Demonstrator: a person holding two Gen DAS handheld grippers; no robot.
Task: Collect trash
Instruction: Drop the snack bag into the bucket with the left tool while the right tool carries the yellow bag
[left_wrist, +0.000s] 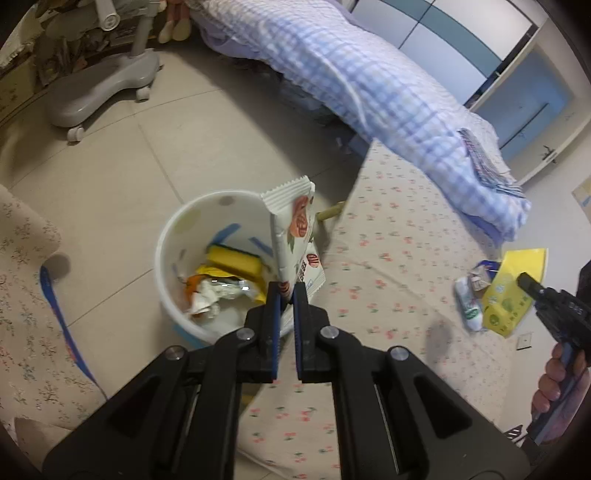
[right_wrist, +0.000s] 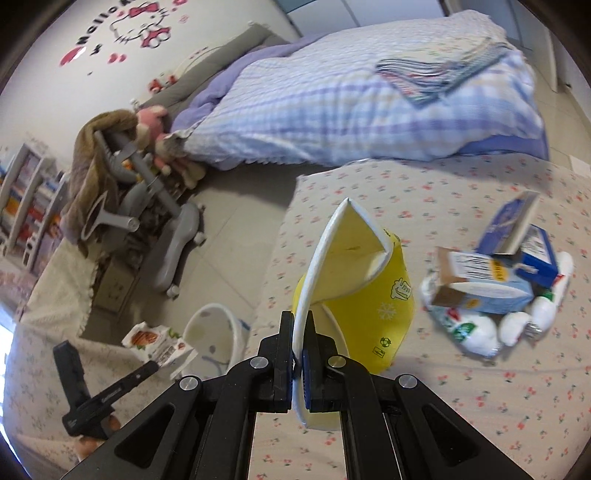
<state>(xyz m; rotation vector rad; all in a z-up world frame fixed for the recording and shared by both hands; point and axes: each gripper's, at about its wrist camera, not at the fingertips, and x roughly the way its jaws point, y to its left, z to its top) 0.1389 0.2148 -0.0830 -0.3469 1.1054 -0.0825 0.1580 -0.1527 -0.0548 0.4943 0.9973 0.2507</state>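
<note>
My left gripper (left_wrist: 289, 291) is shut on a white snack wrapper (left_wrist: 293, 229) with an orange picture, held upright over the rim of the white trash bin (left_wrist: 173, 236). The bin stands on the floor beside the bed and holds a yellow sponge (left_wrist: 232, 261) and crumpled wrappers (left_wrist: 214, 293). My right gripper (right_wrist: 297, 325) is shut on a crushed yellow paper cup (right_wrist: 365, 280), held above the floral sheet. A pile of trash, with blue cartons (right_wrist: 517, 258) and white wrappers (right_wrist: 476, 332), lies on the bed to the right. The bin (right_wrist: 214, 328) and wrapper (right_wrist: 155, 341) also show in the right wrist view.
A blue checked duvet (left_wrist: 351, 81) lies across the far part of the bed. A grey wheeled chair base (left_wrist: 99, 88) stands on the tiled floor at the left. A floral covered surface (left_wrist: 26, 295) sits left of the bin. Shelves (right_wrist: 26, 206) stand by the wall.
</note>
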